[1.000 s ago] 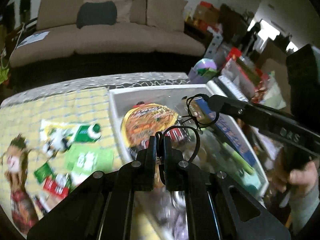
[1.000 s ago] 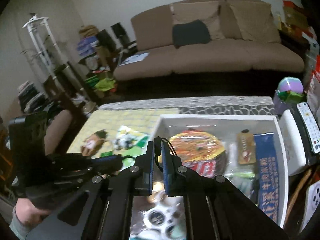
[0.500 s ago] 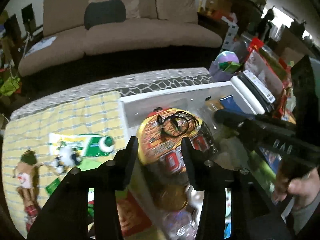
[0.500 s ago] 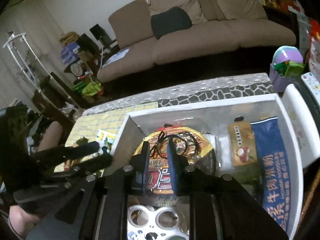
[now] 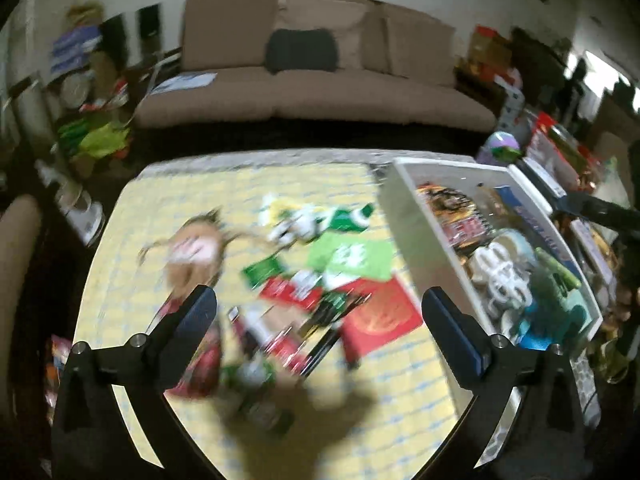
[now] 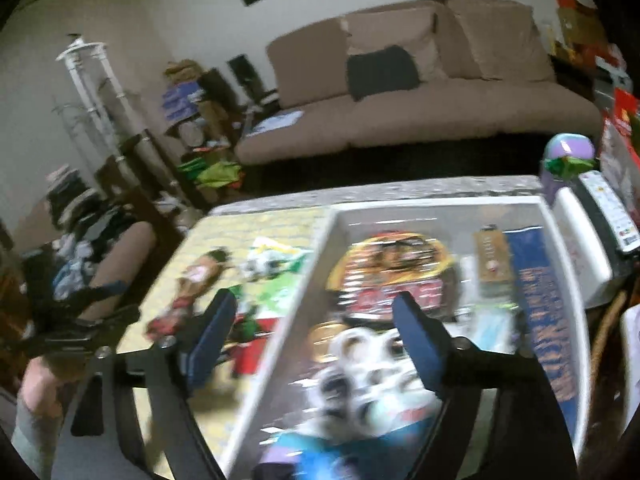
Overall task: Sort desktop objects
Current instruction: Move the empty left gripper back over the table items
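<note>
Two tools: both empty, jaws opening wide, nothing between the fingers.
Left tool [image 5: 319, 312]: hangs over the yellow cloth [image 5: 132, 240] on the desk, above the loose pile; its view is blurred.
Right tool [image 6: 314, 320]: spread across the near left wall of the white bin [image 6: 440, 203], one finger over the cloth, the other over the bin's contents.
Loose pile: red packet [image 5: 382, 314] nearest, green packet [image 5: 352, 258] just behind it, brown doll [image 5: 192, 252] to the left, green-and-white tube [image 5: 344, 218] farther back; smaller items too smeared to name.
Bin contents: white ringed holder [image 6: 360, 360] nearest, round noodle bowl [image 6: 394, 264] behind it, blue long packet [image 6: 540, 300] along the right wall, small tan box [image 6: 491, 258] beside that.
Beside bin: remote control [image 6: 606, 204] on the right.
Beyond desk: brown sofa [image 6: 420, 92] with a dark cushion [image 6: 380, 70].
</note>
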A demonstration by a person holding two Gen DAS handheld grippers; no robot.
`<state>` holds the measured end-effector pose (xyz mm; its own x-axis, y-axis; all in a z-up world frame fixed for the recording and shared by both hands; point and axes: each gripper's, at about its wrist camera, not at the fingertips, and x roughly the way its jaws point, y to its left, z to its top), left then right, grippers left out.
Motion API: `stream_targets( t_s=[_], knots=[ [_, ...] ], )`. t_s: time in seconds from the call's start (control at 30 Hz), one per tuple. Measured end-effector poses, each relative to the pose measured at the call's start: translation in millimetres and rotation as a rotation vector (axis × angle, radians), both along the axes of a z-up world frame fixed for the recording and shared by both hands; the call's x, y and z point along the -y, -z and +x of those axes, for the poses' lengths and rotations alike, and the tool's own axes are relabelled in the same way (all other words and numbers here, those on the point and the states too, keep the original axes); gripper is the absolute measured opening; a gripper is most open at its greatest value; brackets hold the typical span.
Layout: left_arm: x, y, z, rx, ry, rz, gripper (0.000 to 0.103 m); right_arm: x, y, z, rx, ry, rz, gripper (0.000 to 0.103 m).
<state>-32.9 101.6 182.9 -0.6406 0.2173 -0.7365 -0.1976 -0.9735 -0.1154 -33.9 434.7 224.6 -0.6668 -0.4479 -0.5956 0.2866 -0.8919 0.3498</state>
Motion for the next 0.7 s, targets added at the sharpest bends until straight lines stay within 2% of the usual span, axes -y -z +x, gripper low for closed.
stream_targets(
  t_s=[0.17,0.33,0.5,0.57,0.63,0.7],
  knots=[
    [42.5,24.0,30.5,0.023,-0.064,0.059,0.103,55.4,-7.6,23.2,-0.010,-0.075,-0.060,0.086],
    [66.5,53.8,49.8,0.048,-0.120,0.093,0.103,105.6,-1.9,36.8,-0.004,-0.135,-0.054,0.088],
    [72.0,79.7,57.1,0.070,-0.139,0.158,0.103,148.2,18.2,25.0,0.033,-0.143,0.037,0.088],
    [68.8,85.9,55.5,0.074,-0.132,0.159,0.103,162.6,29.4,11.7,0.053,-0.120,0.100,0.088],
    [63.0,91.8,51.9,0.076,-0.115,0.150,0.103,172.2,40.1,-1.0,0.066,-0.098,0.168,0.085],
    [56.6,96.1,46.8,0.078,-0.082,0.134,0.103,184.1,57.2,-20.5,0.095,-0.090,0.264,0.074]
  ],
)
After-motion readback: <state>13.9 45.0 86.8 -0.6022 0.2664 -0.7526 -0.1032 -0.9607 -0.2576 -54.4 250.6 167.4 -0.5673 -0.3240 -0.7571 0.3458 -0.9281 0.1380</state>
